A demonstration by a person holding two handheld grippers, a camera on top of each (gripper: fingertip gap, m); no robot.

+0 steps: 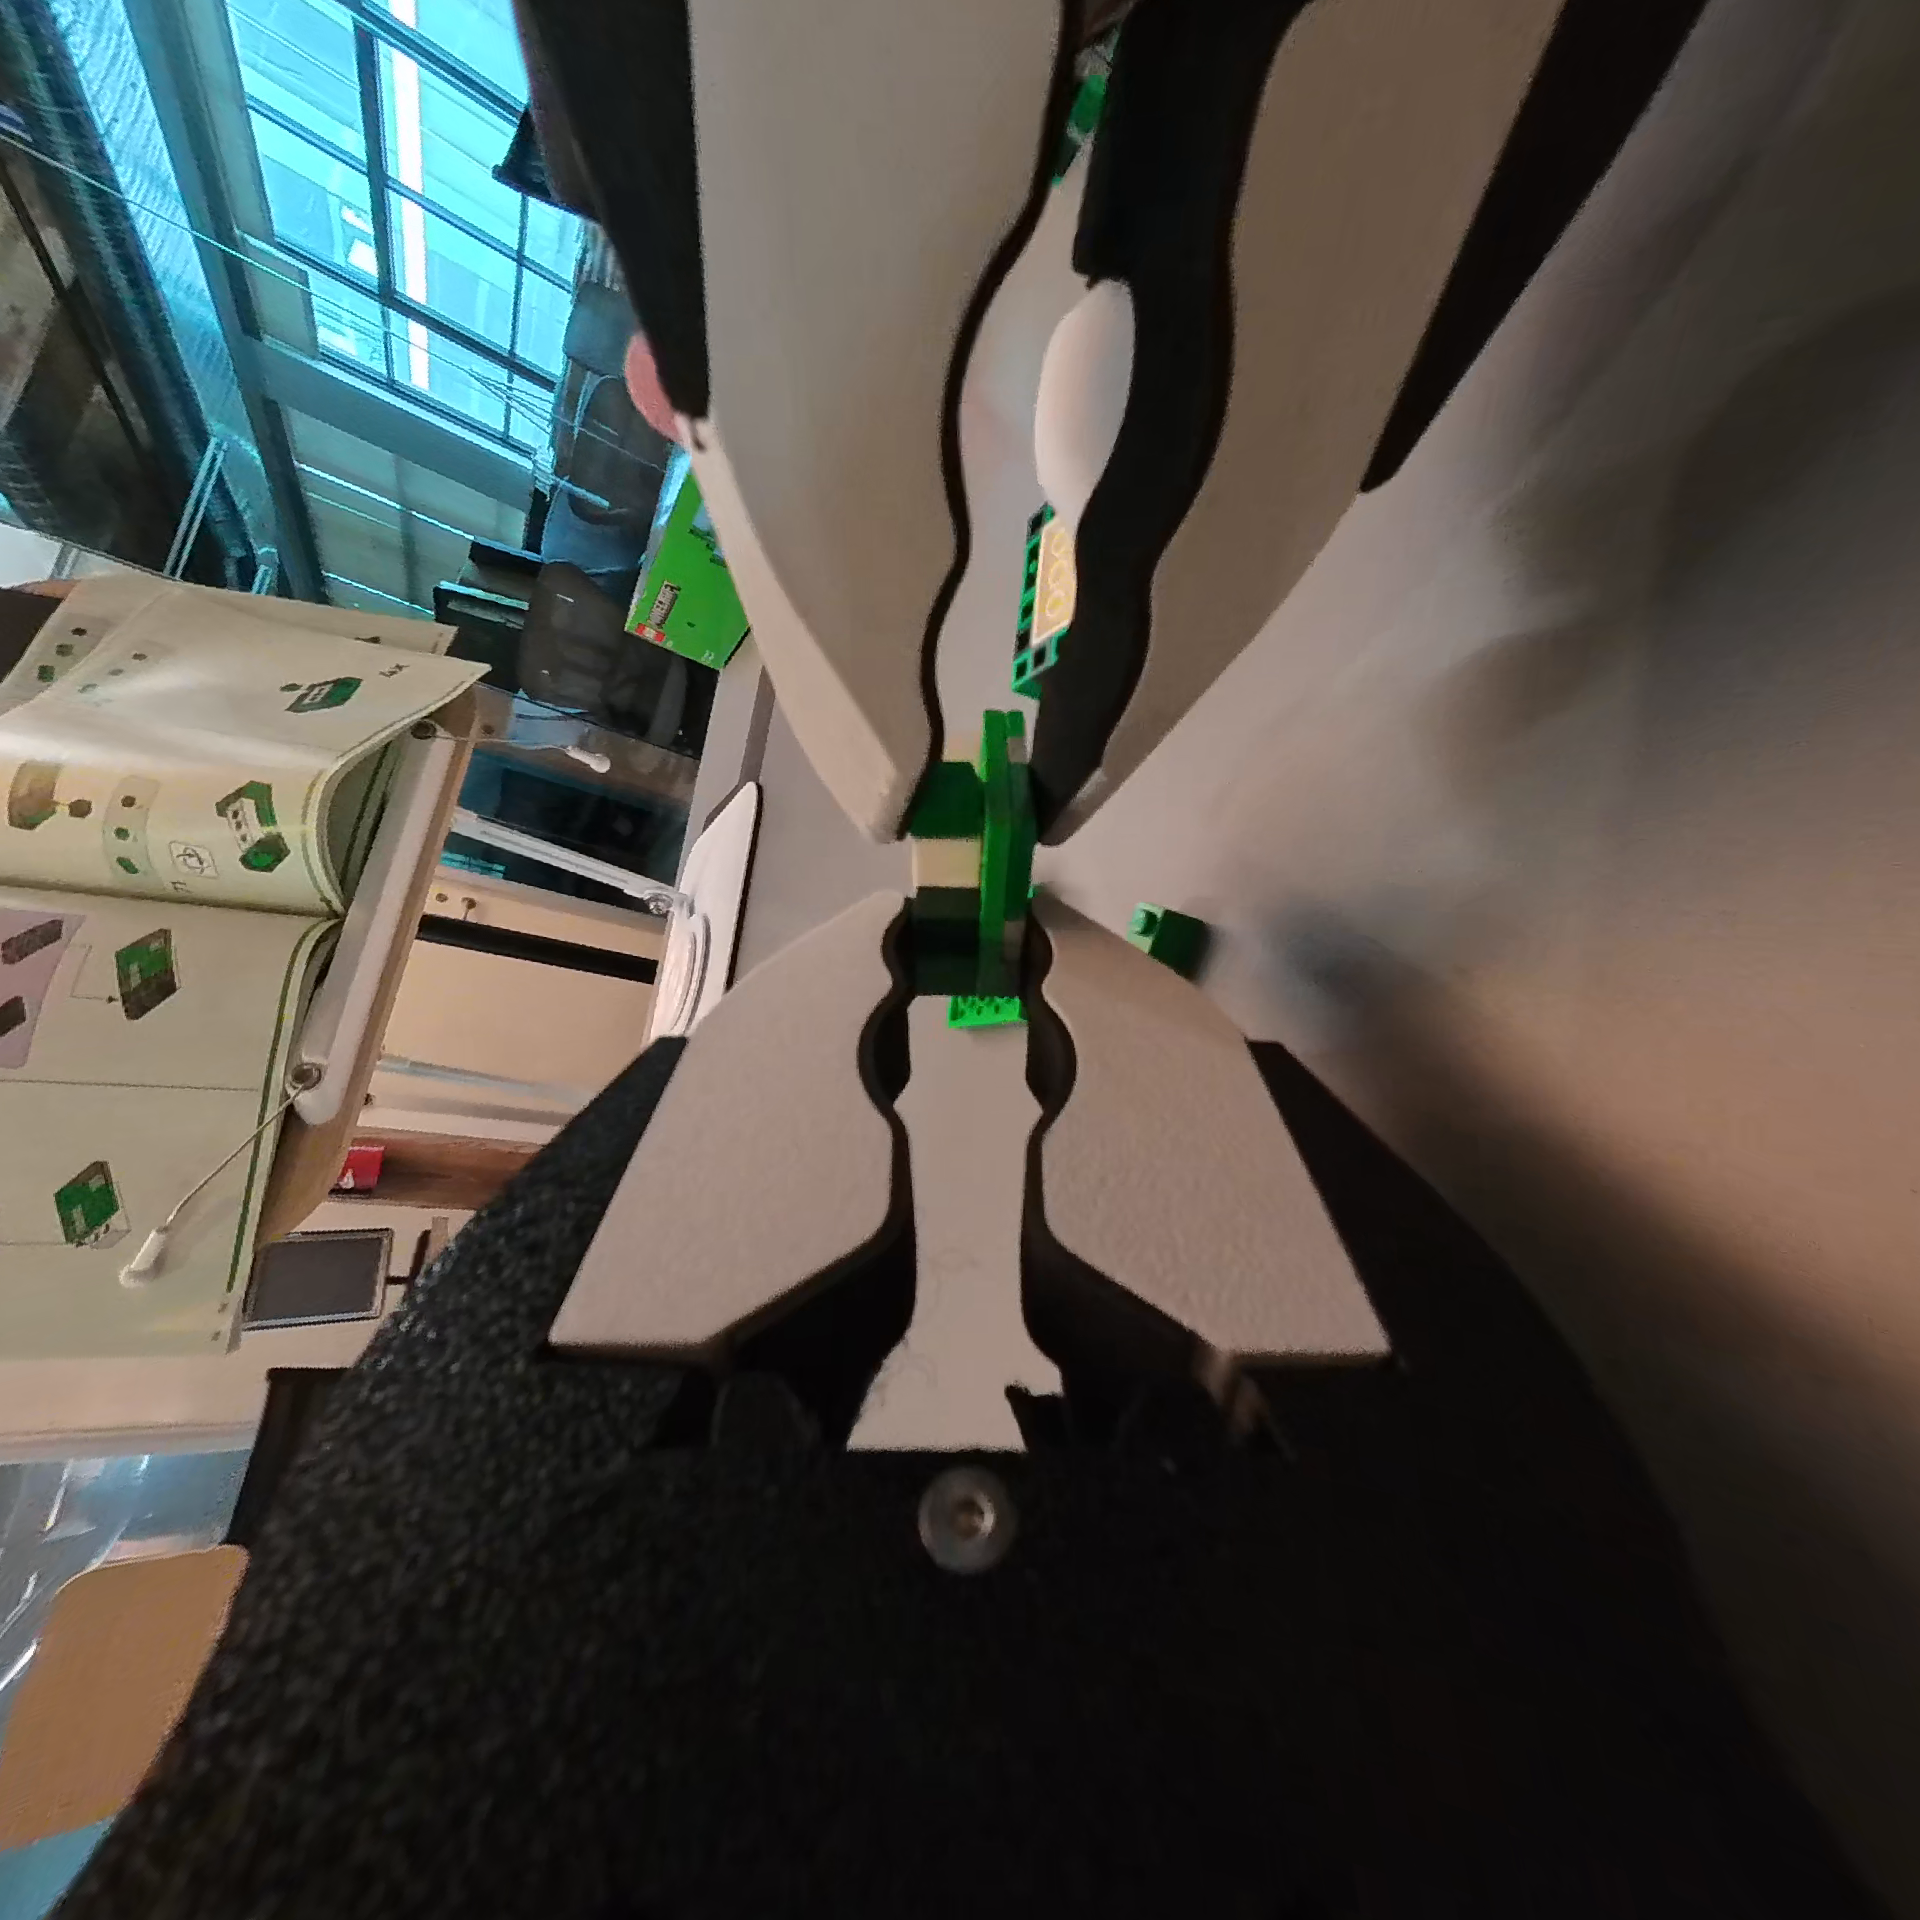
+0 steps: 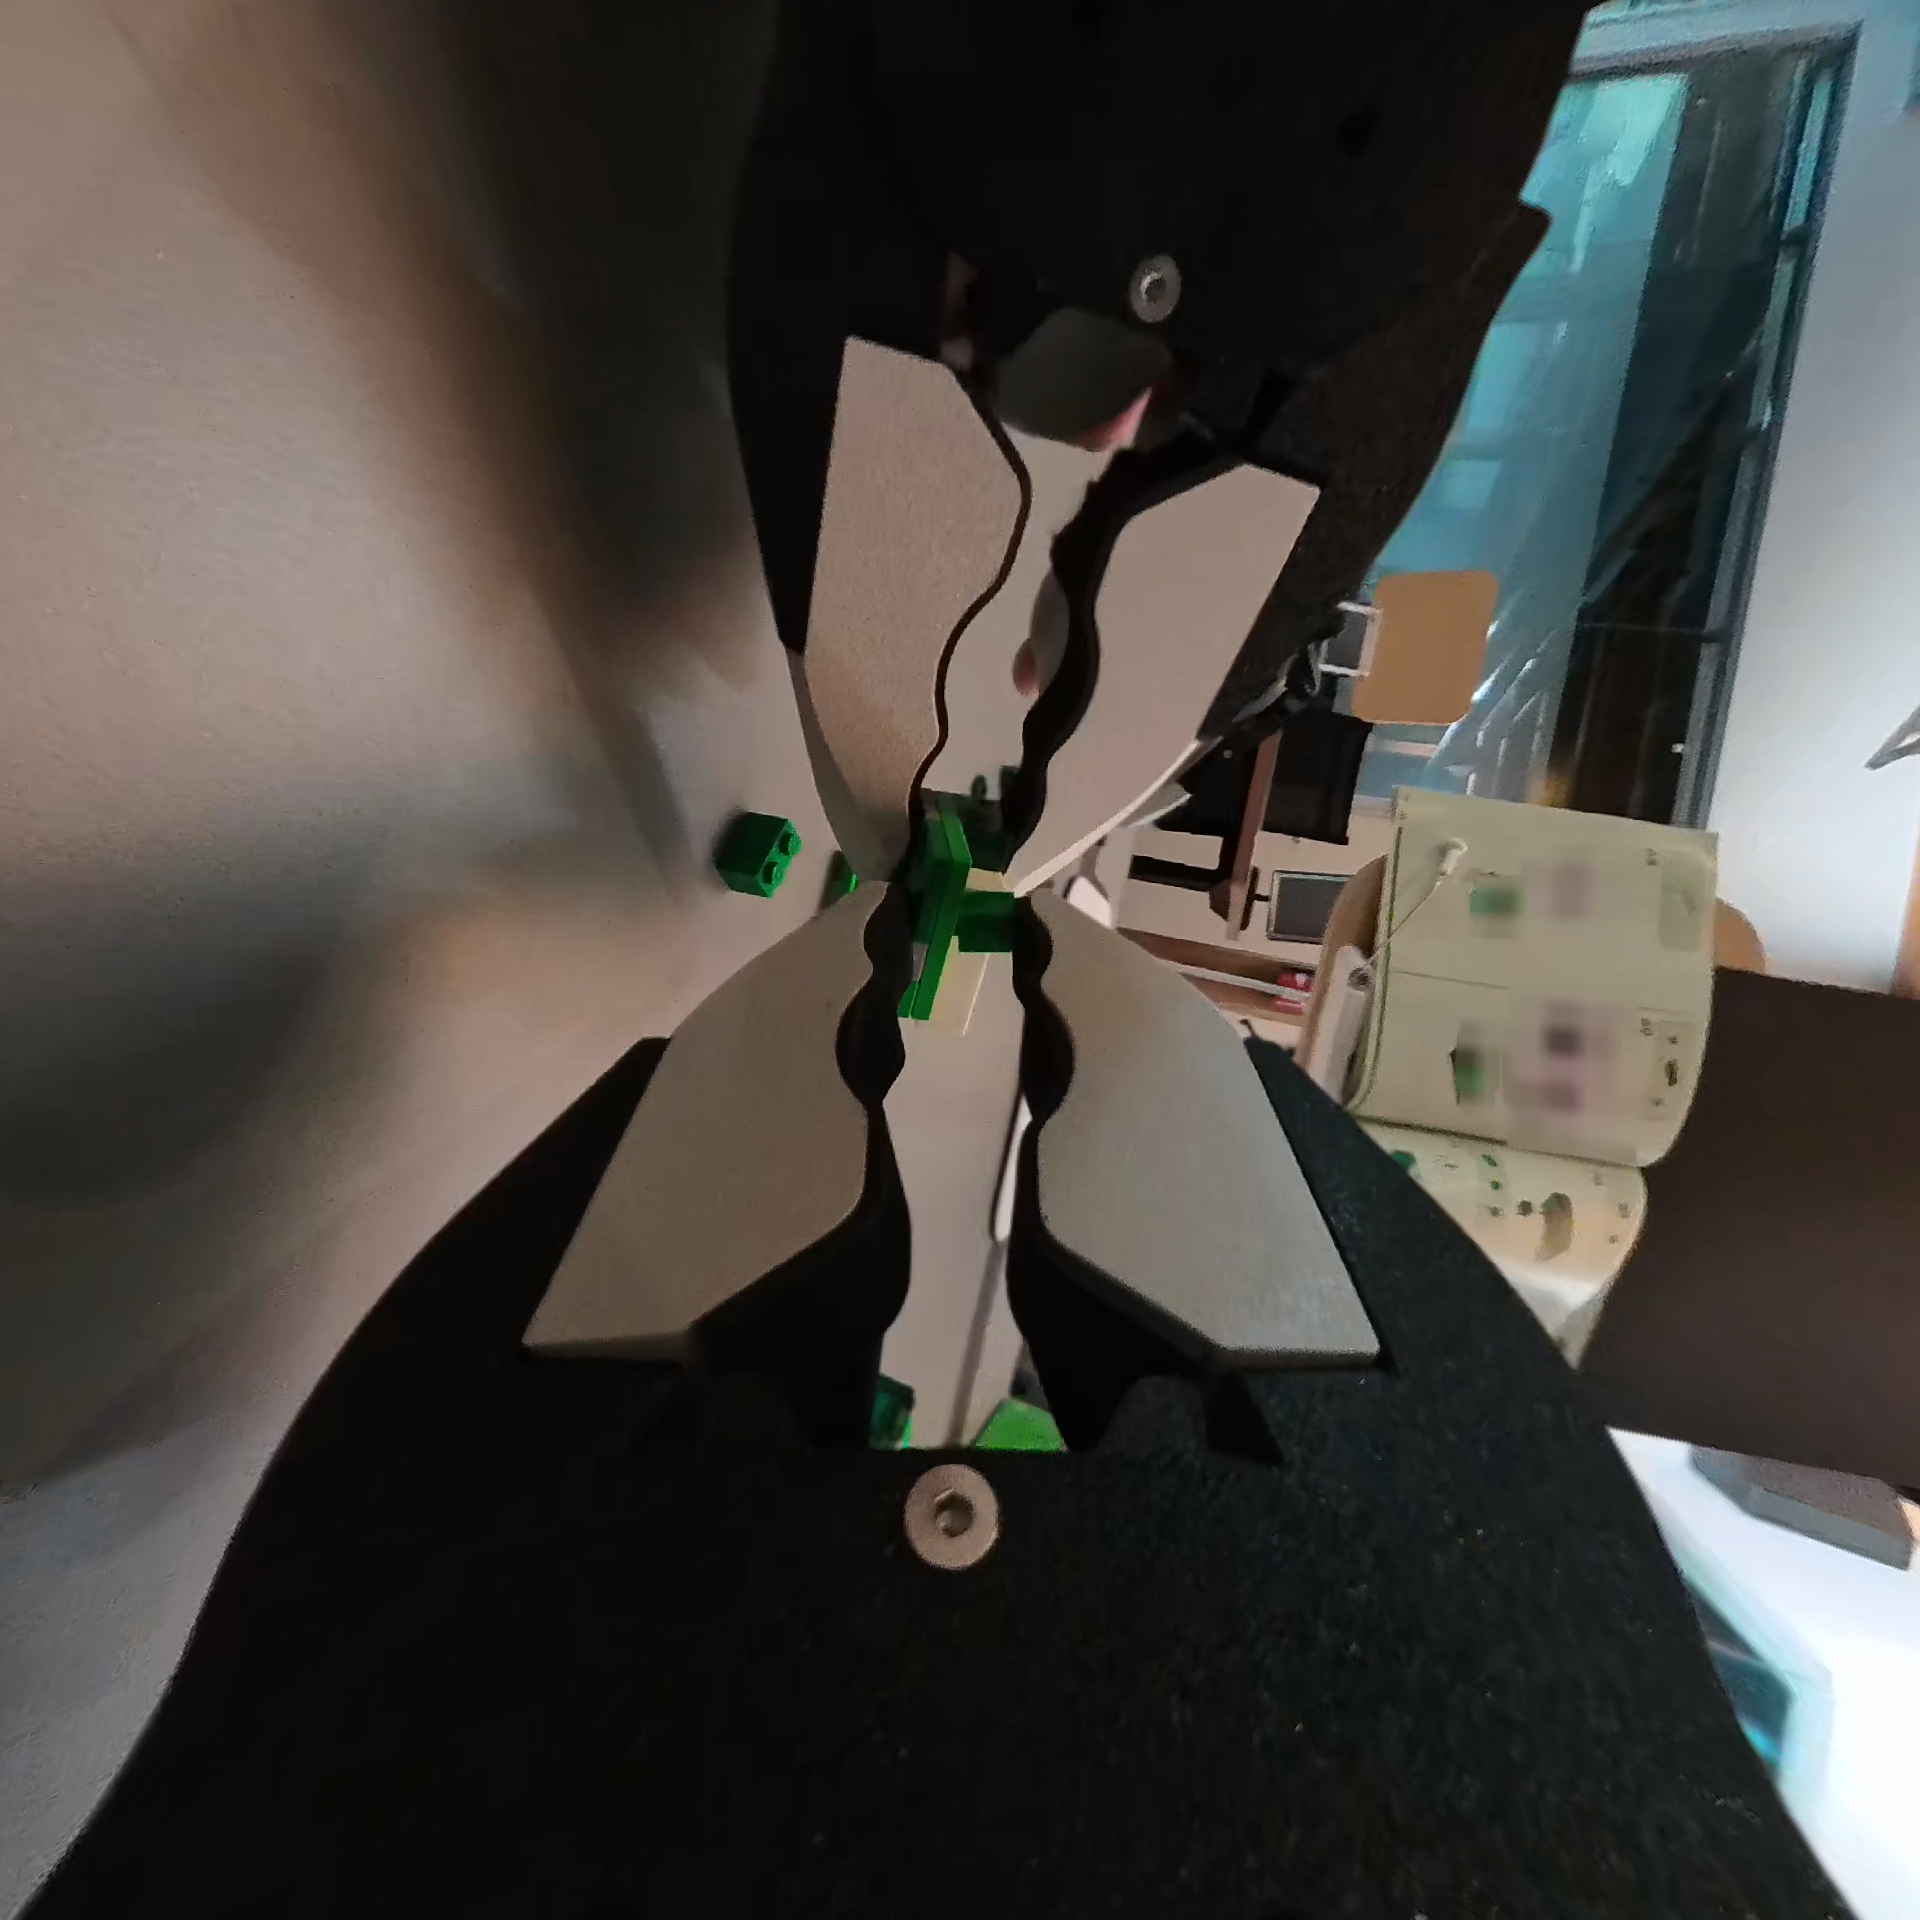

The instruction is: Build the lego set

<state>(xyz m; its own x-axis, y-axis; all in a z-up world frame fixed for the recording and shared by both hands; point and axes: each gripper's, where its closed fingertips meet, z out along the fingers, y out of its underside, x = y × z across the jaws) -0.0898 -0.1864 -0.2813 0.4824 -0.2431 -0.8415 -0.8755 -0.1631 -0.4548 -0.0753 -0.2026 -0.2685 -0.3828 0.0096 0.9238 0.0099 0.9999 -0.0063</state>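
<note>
A small lego assembly [image 1: 948,868] of green plates and a white brick is held in the air between both grippers, above the white table [image 1: 1507,779]. My left gripper [image 1: 966,940] comes from below in the left wrist view and is shut on the assembly's lower end. My right gripper [image 1: 971,816] comes from above and is shut on its upper end. In the right wrist view, my right gripper [image 2: 954,920] grips the assembly [image 2: 940,935] from below, and the left gripper [image 2: 951,852] meets it from above. Most of the assembly is hidden by the fingertips.
A loose green brick [image 1: 1169,935] lies on the table close by; it also shows in the right wrist view [image 2: 758,854]. More green pieces [image 1: 1044,597] lie behind. An open instruction booklet [image 1: 156,831] stands on a holder; a green box [image 1: 686,582] sits behind it. Left and right tips are no more than a few centimetres apart.
</note>
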